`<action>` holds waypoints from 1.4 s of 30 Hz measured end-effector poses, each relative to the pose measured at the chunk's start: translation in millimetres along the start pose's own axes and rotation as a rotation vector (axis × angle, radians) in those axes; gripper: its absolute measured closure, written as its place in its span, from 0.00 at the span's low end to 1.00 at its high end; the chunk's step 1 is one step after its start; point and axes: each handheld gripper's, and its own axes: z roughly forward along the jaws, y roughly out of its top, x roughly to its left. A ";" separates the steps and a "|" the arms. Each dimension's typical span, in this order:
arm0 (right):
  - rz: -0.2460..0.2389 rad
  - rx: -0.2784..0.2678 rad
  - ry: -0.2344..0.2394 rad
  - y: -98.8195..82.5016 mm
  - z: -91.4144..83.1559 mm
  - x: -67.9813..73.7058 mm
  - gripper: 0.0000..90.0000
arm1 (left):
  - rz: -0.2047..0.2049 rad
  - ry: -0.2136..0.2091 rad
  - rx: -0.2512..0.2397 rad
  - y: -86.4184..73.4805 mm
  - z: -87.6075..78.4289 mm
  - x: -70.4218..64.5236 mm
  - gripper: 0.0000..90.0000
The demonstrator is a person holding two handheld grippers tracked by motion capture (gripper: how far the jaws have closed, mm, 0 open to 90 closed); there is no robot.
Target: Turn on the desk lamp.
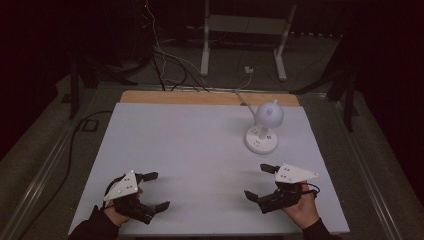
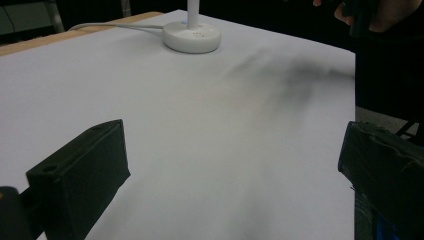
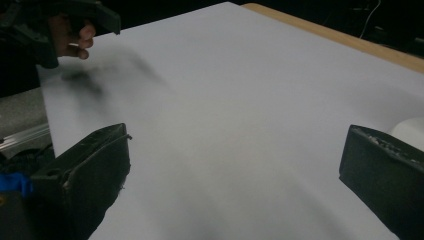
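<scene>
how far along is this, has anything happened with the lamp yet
Nothing looks done: the white desk lamp stands upright at the far right of the table, untouched. Nothing is in hand; the left hand-held gripper and right hand-held gripper are both open and empty near the front edge. Reaching for the lamp is still to come.

A small white lamp (image 1: pixel 262 129) is seen standing upright on the worktop, toward two o'clock from the middle of the white sheet. Its round, flat base (image 2: pixel 192 38) rests on the sheet and bears a few small dark marks on top. A short stem rises from the base to a rounded white head (image 1: pixel 269 114), tilted slightly. A pale cord (image 2: pixel 117 26) is led from the base toward twelve o'clock, over the wooden edge. Nothing touches the lamp.
</scene>
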 end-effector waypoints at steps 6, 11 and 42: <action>-0.008 -0.017 -0.025 7.1 -0.5 -6.6 0.00 | 0.001 0.003 -0.003 -0.1 -0.1 0.3 0.00; -0.007 -0.019 -0.038 10.3 0.4 -12.3 0.00 | 0.002 0.004 -0.003 -0.1 -0.3 0.5 0.00; 0.052 -0.024 -0.122 24.5 -4.5 -58.0 0.00 | -0.006 0.011 -0.004 -0.7 -0.6 1.2 0.00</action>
